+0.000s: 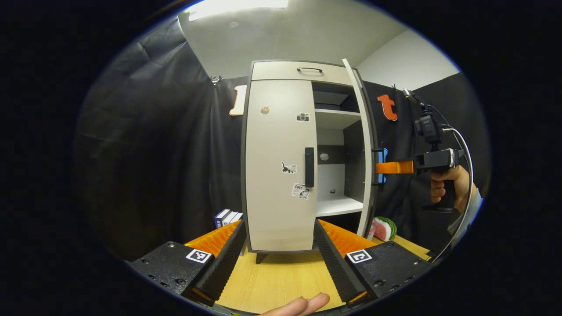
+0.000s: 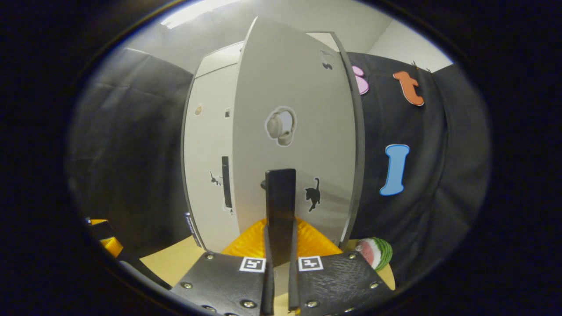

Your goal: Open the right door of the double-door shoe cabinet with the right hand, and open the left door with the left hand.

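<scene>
The pale double-door shoe cabinet (image 1: pixel 281 70) stands on a wooden table (image 1: pixel 281 281). Its left door (image 1: pixel 274 175) is closed, with a black vertical handle (image 1: pixel 309 166) at its inner edge. The right door (image 1: pixel 362 145) is swung outward, showing the shelves (image 1: pixel 336 205). My left gripper (image 1: pixel 279 224) is open, short of the left door and holding nothing. A hand (image 1: pixel 448 186) holds the right gripper (image 1: pixel 381 167) at the right door's outer face. In the right gripper view, my right gripper (image 2: pixel 280 235) is shut on the right door's black handle (image 2: pixel 280 197), with the door panel (image 2: pixel 298 87) close ahead.
A toy watermelon slice (image 1: pixel 383 228) lies on the table right of the cabinet, by the open door's foot. Some small boxes (image 1: pixel 227 217) stand left of the cabinet. A fingertip (image 1: pixel 303 305) shows below my left gripper. Black cloth walls surround the booth.
</scene>
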A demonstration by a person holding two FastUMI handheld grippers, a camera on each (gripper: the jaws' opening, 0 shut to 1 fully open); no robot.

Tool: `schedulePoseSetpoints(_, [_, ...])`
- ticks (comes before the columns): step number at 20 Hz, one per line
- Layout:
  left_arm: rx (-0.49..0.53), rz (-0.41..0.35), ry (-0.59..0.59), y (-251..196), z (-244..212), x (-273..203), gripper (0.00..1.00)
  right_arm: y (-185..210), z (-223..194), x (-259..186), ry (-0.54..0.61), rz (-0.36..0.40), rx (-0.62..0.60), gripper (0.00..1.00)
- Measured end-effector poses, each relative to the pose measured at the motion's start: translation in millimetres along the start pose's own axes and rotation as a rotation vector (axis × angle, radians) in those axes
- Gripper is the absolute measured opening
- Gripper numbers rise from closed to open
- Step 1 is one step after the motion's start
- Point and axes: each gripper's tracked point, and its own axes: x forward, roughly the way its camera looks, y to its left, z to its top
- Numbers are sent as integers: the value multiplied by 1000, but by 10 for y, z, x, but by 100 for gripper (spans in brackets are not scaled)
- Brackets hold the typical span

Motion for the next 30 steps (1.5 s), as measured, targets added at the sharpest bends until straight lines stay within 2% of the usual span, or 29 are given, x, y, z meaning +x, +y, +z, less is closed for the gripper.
schedulePoseSetpoints(1, [5, -3, 3, -33, -20, -1, 96, -12, 1, -14, -4, 1, 6, 13])
schedulePoseSetpoints(3, [8, -11, 11, -85, -61, 7, 96, -49, 5, -52, -14, -3, 1, 13])
schedulePoseSetpoints(4, [6, -13, 17, -94, -76, 12, 92, -69, 10, -56, -21, -10, 0, 13])
schedulePoseSetpoints(9, [-26, -6, 31, -104, -120, 92, 96, -383, 42, -199, -39, -97, -44, 12])
schedulePoseSetpoints(11, [-30, -21, 27, -182, -108, 112, 96, -574, 30, -198, -54, -137, -45, 11])
schedulePoseSetpoints(12, [-29, -31, 25, -233, -98, 115, 96, -664, 54, -369, -59, -161, -58, 2])
schedulePoseSetpoints(16, [-17, -64, 29, -406, -128, 121, 96, -1385, 7, -540, -55, -301, -64, 1])
schedulePoseSetpoints(18, [-8, -77, 29, -443, -144, 136, 96, -1320, -14, -531, -58, -167, 73, 1])
schedulePoseSetpoints(19, [-6, -82, 30, -466, -151, 146, 96, -1324, -43, -519, -53, -158, 111, 0])
schedulePoseSetpoints(21, [-5, -76, 33, -441, -160, 145, 96, -1338, -61, -470, -66, -164, 90, 1])
schedulePoseSetpoints(22, [-5, -71, 33, -404, -160, 154, 96, -1388, -88, -478, -60, -193, 57, 1])
schedulePoseSetpoints(26, [-4, -54, 41, -319, -186, 195, 96, -1393, -174, -452, -38, -202, 28, 0])
schedulePoseSetpoints(30, [-12, -47, 55, -261, -248, 258, 96, -1366, -203, -436, -34, -186, 76, 1])
